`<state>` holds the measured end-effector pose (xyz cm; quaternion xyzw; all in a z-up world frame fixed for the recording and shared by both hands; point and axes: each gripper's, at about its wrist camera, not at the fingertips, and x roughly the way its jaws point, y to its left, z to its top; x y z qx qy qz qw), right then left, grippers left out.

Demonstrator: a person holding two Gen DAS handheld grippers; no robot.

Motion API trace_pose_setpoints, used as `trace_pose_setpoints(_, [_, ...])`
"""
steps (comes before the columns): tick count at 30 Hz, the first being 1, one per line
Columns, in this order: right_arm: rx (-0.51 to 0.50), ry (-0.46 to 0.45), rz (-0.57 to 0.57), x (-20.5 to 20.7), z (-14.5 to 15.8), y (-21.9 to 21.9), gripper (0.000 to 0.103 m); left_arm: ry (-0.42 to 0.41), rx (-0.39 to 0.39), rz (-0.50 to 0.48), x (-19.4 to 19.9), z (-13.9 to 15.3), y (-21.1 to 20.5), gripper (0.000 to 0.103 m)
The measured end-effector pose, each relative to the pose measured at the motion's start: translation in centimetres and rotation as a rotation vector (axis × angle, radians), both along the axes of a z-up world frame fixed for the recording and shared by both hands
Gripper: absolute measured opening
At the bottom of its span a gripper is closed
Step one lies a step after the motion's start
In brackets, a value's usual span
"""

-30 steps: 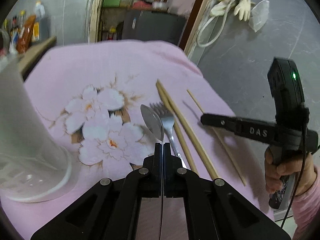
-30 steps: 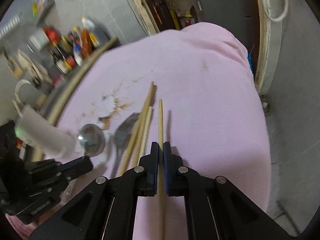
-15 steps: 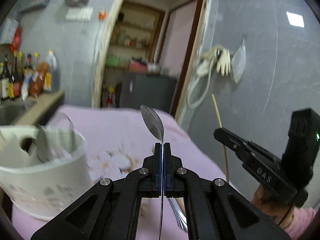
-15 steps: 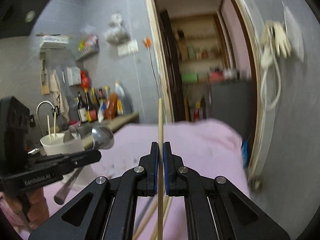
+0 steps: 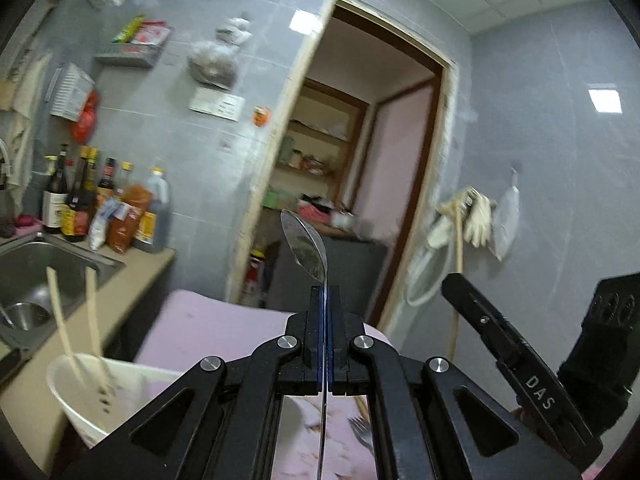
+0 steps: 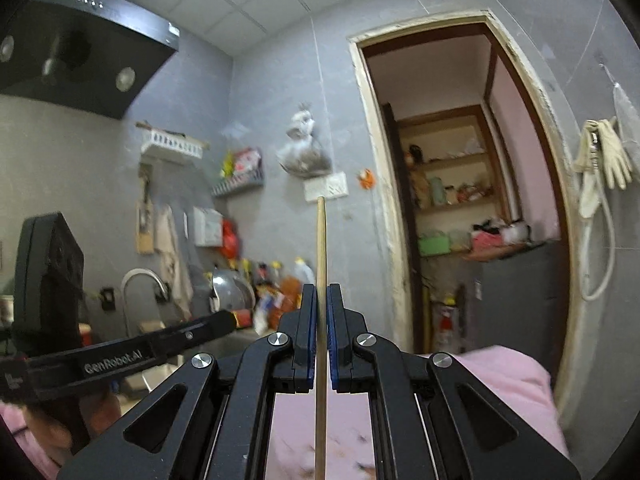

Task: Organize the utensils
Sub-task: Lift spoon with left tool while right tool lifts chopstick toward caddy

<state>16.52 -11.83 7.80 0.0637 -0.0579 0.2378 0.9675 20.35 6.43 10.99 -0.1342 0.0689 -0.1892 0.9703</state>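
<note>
Far to your left sits the sink in the counter, with a row of bottles along the wall behind it. Nearer you, at the lower left of the left wrist view, the white cup stands on the pink-clothed desk with two chopsticks leaning upright inside it. Your left tongs are pinched tight on the handle of the spoon, whose bowl stands up above the fingertips, lifted clear of the desk. Just below and right of those tongs, the fork lies on the cloth, its tines showing, blurred. Further right, your right tongs are closed narrowly on a single chopstick, gripped partway along so it points straight up, with its lower length running down between the fingers toward the pink cloth. In the right wrist view your left tongs reach in from the left edge, and the spoon bowl shows above their tip.
</note>
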Motion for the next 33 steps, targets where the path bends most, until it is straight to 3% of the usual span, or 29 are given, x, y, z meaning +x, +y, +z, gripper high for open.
trace_pose_setpoints(8, [0.059,-0.039,0.055,2.0,1.4,4.3,0.003,-0.018,-0.087,0.164,0.9,1.1,6.9,0.0])
trace_pose_setpoints(16, [0.125,-0.002,0.035,4.6,0.2,6.1,0.003,0.045,-0.208,0.284,2.6,-1.4,12.7,0.0])
trace_pose_setpoints(22, [0.127,0.033,0.032,5.7,-1.4,6.7,0.003,0.018,-0.224,0.344,2.4,-3.3,13.8,0.0])
trace_pose_setpoints(33, [0.095,0.068,0.041,6.5,-3.3,7.7,0.003,-0.026,-0.208,0.425,3.1,-4.3,12.9,0.0])
